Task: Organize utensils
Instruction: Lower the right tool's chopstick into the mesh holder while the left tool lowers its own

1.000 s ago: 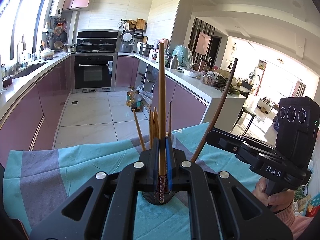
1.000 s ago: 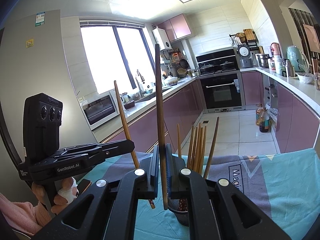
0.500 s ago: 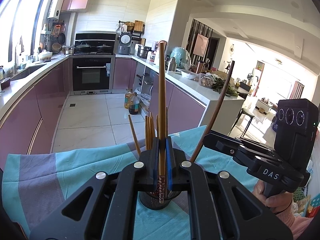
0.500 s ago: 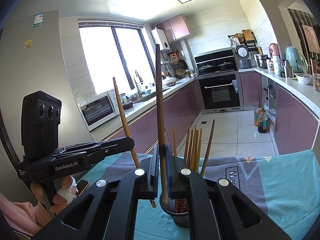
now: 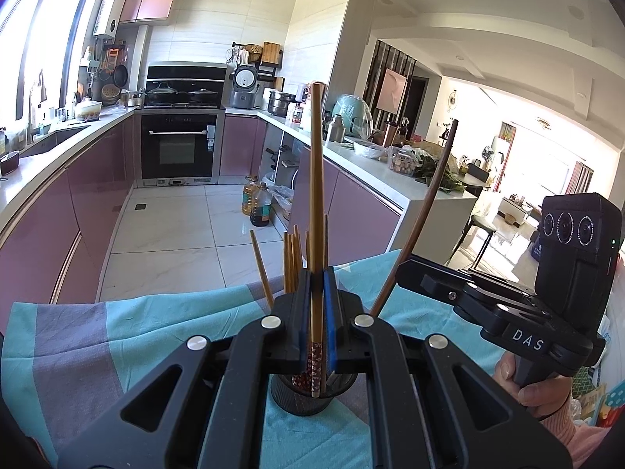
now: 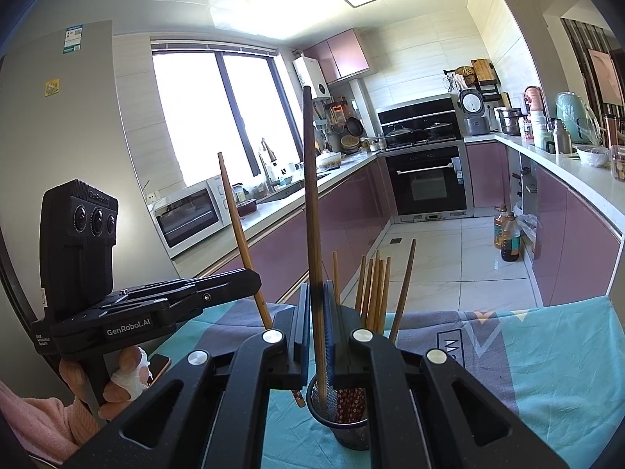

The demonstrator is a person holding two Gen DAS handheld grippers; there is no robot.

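Left claw (image 5: 316, 312) clamped on a light chopstick (image 5: 315, 195); right claw (image 6: 317, 328) clamped on a dark chopstick (image 6: 311, 215); both tips over the mesh holder (image 6: 347, 426); holder stands on the table's cloth (image 6: 547, 351).

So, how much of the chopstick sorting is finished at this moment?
Several chopsticks already stand in the mesh holder. In hand: the left gripper is shut on a light chopstick, the right gripper on a dark chopstick, both lower ends at the holder's mouth. Left: release both. No loose utensil shows on the cloth.
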